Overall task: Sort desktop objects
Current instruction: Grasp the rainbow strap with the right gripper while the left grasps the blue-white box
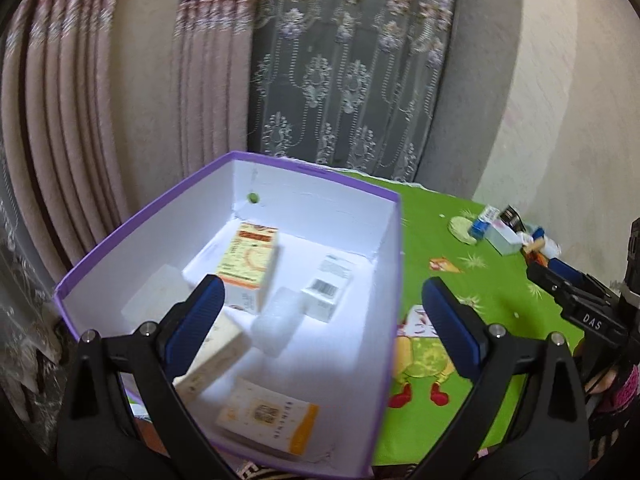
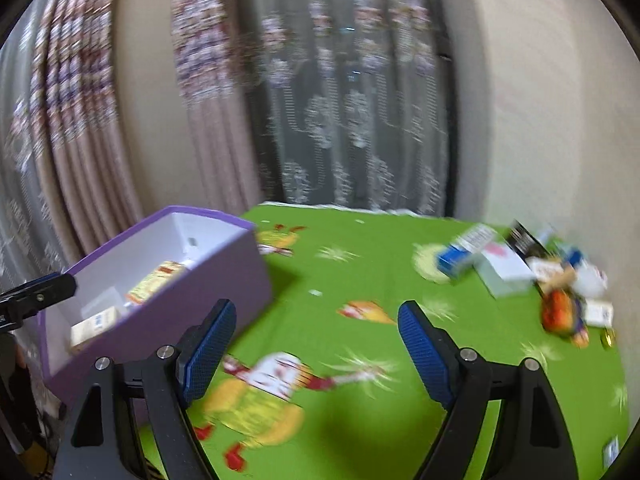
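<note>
**Both grippers open, one over the purple box, one over the green cloth**

In the left wrist view we hold the left gripper (image 1: 320,308) above a purple box (image 1: 394,280) with a white inside. Its blue-padded fingers (image 1: 198,316) stand wide apart and nothing is between them. The box stands on the left part of a table covered with a green cartoon-print tablecloth (image 1: 472,280). Inside the box we see several small cartons: an orange and yellow carton (image 1: 250,258) that stands near the back wall, a white carton with a barcode (image 1: 328,288) just to its right, a pale translucent piece (image 1: 276,320) in the middle, a cream carton (image 1: 212,356) that lies tilted partly behind the left finger, and a white and orange carton (image 1: 268,416) that lies flat near the front wall.

In the right wrist view, which is blurred, the right gripper (image 2: 316,348) hangs over the bare green cloth, to the right of the box (image 2: 224,276). Its fingers (image 2: 420,344) are also spread wide and they hold nothing.

The things not yet sorted lie in a pile (image 2: 520,276) at the far right corner of the table, well apart from the box: a blue and white carton (image 2: 460,254), a pale flat box (image 2: 506,274), a dark packet (image 2: 526,240) and an orange packet (image 2: 560,312). The same pile (image 1: 508,232) shows small in the left view. Behind the table hang pink curtains (image 1: 80,120) and a grey lace curtain (image 1: 344,72).
</note>
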The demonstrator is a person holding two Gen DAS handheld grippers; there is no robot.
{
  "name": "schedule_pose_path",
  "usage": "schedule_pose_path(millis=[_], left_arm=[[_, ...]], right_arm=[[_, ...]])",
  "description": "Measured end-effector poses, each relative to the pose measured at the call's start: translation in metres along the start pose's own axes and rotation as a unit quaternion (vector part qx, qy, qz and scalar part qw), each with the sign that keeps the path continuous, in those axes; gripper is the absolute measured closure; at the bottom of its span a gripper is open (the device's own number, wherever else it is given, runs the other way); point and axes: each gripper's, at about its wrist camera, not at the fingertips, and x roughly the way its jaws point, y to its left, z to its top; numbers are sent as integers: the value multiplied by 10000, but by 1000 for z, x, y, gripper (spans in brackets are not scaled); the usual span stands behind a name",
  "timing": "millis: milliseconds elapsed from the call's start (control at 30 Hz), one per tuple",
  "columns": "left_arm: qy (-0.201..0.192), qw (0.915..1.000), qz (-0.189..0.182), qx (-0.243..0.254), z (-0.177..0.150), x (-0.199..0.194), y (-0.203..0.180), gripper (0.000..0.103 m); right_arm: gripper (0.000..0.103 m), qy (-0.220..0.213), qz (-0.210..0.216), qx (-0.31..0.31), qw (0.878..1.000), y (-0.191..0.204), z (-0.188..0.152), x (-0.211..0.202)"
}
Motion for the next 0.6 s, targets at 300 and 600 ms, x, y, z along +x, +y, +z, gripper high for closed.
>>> schedule_pose_path(millis=[300, 600], left_arm=[[207, 9951, -441, 866, -10, 29, -104, 1], [1118, 9778, -888, 1533, -29, 134, -207, 1]], right_arm=[[19, 33, -822, 1053, 9910, -118, -42, -26], [19, 369, -1454, 2050, 9672, -208, -47, -9]])
